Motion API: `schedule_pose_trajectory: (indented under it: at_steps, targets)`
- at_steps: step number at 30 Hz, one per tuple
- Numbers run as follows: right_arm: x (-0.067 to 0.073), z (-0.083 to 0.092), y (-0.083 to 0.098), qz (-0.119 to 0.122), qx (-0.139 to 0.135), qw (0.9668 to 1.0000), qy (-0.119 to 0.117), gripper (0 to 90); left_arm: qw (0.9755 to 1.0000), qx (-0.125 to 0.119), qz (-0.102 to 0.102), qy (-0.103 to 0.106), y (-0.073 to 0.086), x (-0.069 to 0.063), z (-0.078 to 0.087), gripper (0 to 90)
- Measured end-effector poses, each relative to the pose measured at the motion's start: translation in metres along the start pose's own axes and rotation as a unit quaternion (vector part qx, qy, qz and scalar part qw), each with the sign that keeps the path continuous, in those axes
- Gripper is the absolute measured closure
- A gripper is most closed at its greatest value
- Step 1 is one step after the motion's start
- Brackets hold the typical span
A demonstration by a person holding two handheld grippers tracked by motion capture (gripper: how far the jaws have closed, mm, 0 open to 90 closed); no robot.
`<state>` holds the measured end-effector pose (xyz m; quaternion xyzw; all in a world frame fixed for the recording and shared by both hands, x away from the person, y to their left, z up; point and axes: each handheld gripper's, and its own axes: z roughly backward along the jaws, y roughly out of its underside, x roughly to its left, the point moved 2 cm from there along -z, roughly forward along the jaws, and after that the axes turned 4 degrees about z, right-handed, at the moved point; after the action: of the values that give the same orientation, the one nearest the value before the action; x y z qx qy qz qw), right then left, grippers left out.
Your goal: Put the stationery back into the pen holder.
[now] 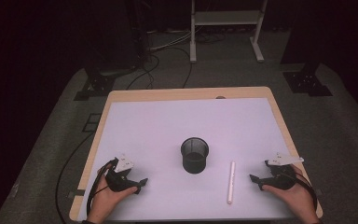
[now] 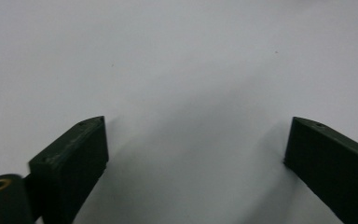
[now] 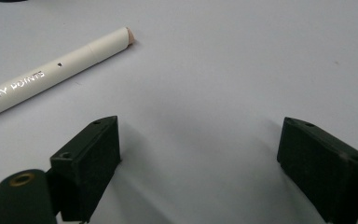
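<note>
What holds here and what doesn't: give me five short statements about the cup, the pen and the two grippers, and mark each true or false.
1. The white pen lies flat on the table, to the right of the black mesh cup. True.
2. The pen stands inside the cup. False: it lies on the white table surface, apart from the cup.
3. The right gripper has its jaws spread apart with nothing between them. True.
4. The left gripper is clamped on the cup. False: its jaws are open over bare table.
5. The cup lies tipped on its side. False: it stands upright, mouth up.
</note>
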<state>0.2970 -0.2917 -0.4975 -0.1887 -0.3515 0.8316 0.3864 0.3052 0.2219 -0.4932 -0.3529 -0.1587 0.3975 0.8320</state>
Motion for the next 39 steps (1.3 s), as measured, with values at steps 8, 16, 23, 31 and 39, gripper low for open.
schedule_pose_trajectory:
  at_steps: [8, 16, 23, 31, 39]
  targets:
    - [0.008, 0.009, -0.007, -0.011, 0.009, 0.9999, 0.005, 23.3, 1.0, -0.001, 0.007, 0.004, 0.001, 0.001, -0.001, 1.1]
    - [0.025, 0.012, -0.029, -0.012, -0.003, 0.9999, -0.007, 30.0, 1.0, -0.001, 0.008, 0.005, 0.001, 0.001, -0.001, 1.1]
    - [0.04, 0.005, -0.045, 0.006, -0.007, 0.9997, -0.024, 31.8, 1.0, -0.001, 0.008, 0.005, 0.001, 0.001, -0.001, 1.1]
    - [0.053, -0.008, -0.058, 0.018, 0.001, 0.9991, -0.039, 32.6, 1.0, -0.001, 0.008, 0.005, 0.001, 0.001, -0.001, 1.1]
    - [0.059, -0.017, -0.056, 0.017, 0.02, 0.9987, -0.044, 35.5, 0.9999, -0.001, 0.009, 0.005, 0.001, 0.001, -0.001, 1.2]
